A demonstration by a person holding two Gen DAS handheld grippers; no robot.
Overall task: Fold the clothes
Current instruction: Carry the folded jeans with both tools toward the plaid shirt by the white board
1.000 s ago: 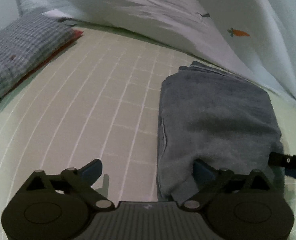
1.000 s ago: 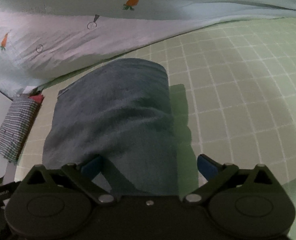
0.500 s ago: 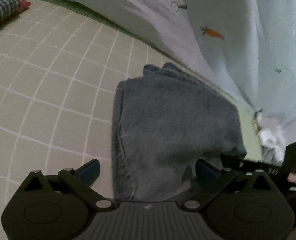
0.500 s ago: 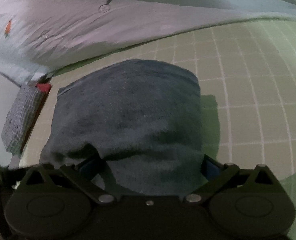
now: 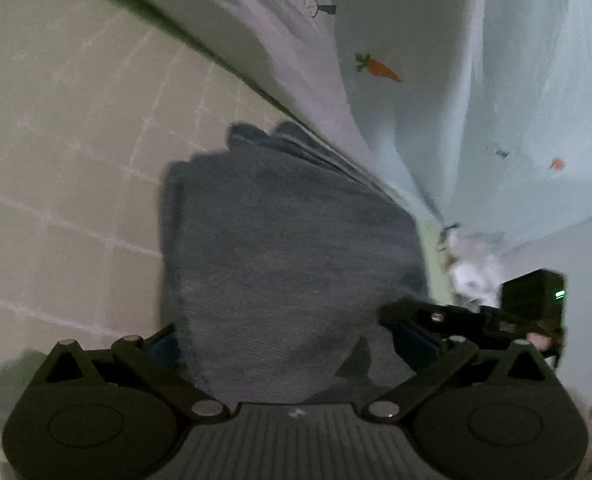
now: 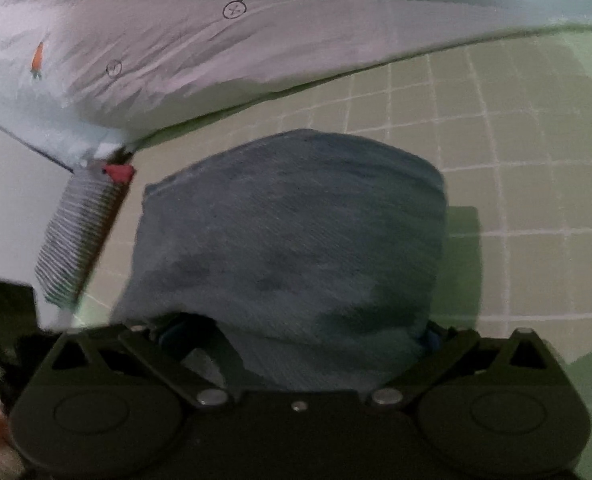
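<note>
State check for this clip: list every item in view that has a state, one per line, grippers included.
Grey-blue garment: folded into a thick bundle, lying on the checked sheet.
Left gripper: open, fingers either side of the garment's near edge.
Right gripper: open, straddling the same edge.
Carrot-print duvet: bunched up beyond the garment.
Checked clothes stack: folded, at the bed edge.

- the pale green sheet with a white grid [image 6: 495, 152] lies bare and open to the right of the folded grey-blue fleece garment [image 6: 296, 232].
- behind the garment a white quilt printed with small carrots [image 6: 216, 52] blocks the way.
- on its left, a folded grey checked cloth [image 6: 76, 236] narrows the gap.
</note>
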